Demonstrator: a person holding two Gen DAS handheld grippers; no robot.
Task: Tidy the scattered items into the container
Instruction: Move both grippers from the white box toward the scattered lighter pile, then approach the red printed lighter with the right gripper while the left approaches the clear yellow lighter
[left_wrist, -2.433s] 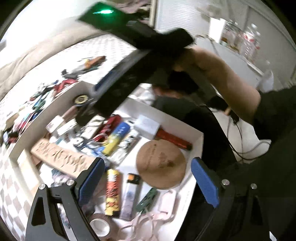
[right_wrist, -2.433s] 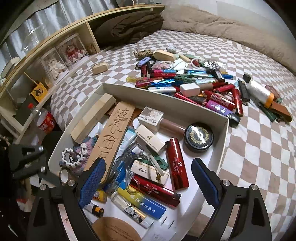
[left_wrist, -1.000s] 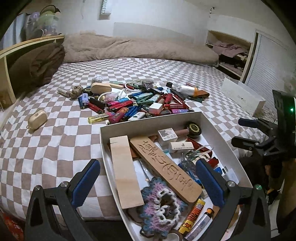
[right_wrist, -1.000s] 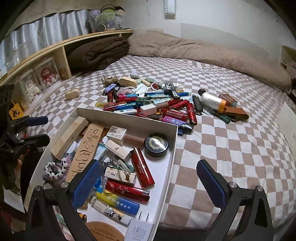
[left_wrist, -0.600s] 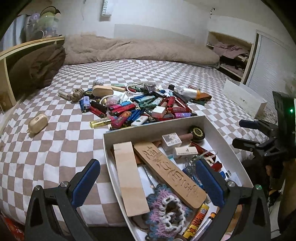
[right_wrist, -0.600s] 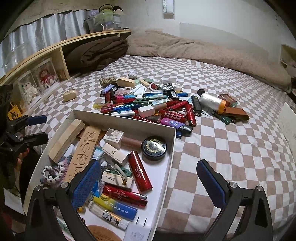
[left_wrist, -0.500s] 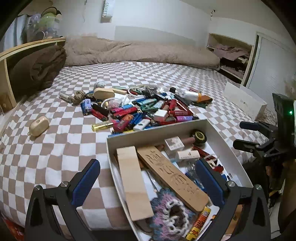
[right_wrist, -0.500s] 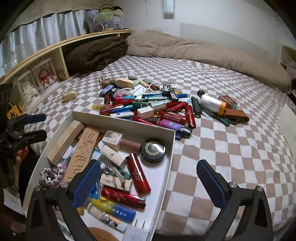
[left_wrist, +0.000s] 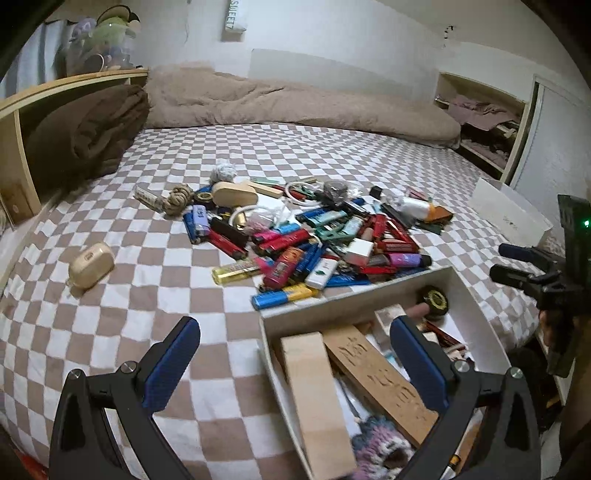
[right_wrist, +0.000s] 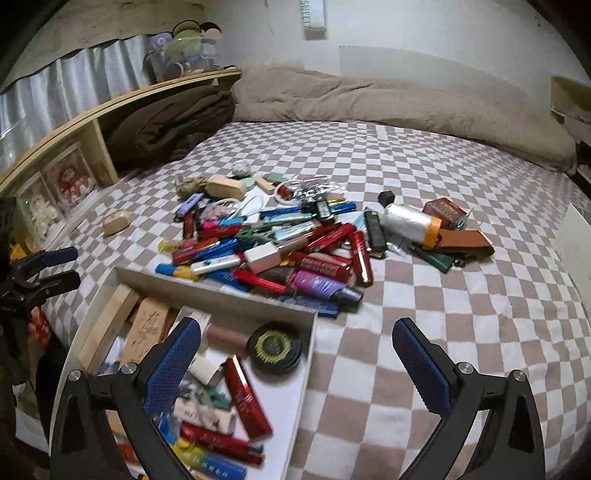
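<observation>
A white box (left_wrist: 343, 297) (right_wrist: 221, 291) sits at the near edge of the checkered bed, holding wooden blocks, lighters, red tubes and a round black tin (right_wrist: 275, 347). Beyond its far wall lies a pile of scattered small items (left_wrist: 314, 236) (right_wrist: 288, 243): lighters, tubes, a white cube, a clear tape roll (right_wrist: 410, 219). A beige case (left_wrist: 90, 264) lies apart on the left. My left gripper (left_wrist: 295, 369) is open and empty above the box's near-left corner. My right gripper (right_wrist: 295, 369) is open and empty above the box's right wall.
A wooden shelf unit (right_wrist: 92, 140) with a folded brown blanket (left_wrist: 85, 136) runs along the left. A tan duvet (left_wrist: 295, 107) lies at the bed's far end. A flat white box (left_wrist: 509, 216) lies at the right edge.
Both grippers have pulled up and tilted toward the pile, so the box has slid lower in both views. Earlier the left gripper looked straight down into the box.
</observation>
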